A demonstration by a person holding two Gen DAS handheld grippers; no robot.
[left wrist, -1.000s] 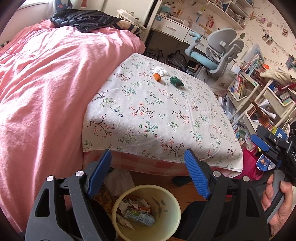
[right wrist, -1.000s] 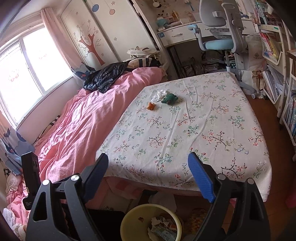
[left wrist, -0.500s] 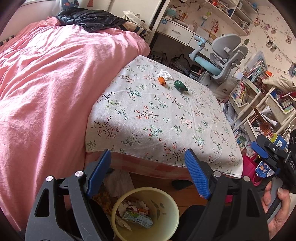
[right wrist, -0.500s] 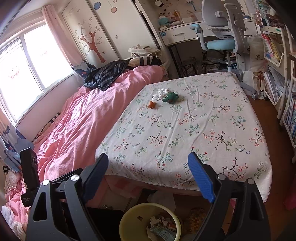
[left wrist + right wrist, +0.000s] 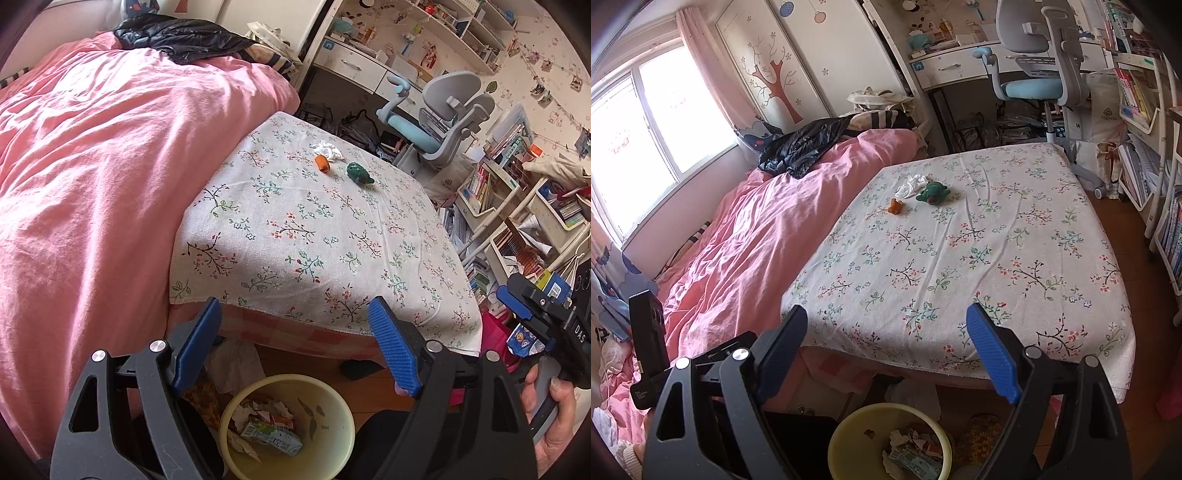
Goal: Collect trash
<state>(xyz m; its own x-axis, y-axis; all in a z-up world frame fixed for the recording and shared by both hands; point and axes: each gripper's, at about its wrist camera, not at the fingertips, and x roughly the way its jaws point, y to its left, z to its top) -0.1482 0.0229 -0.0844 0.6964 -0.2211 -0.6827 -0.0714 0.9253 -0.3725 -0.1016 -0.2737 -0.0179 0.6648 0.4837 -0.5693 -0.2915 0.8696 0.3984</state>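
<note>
Crumpled white tissue (image 5: pixel 327 149) lies on the floral cloth (image 5: pixel 314 236); both grippers' ribbed blue jaws gape, empty.

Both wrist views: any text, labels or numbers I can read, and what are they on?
"DAS": white letters on the right gripper, cut off by the frame edge.
Carton in the yellow bin: print too blurred.
Book spines on the shelves: too small.
Black device label: unreadable.
</note>
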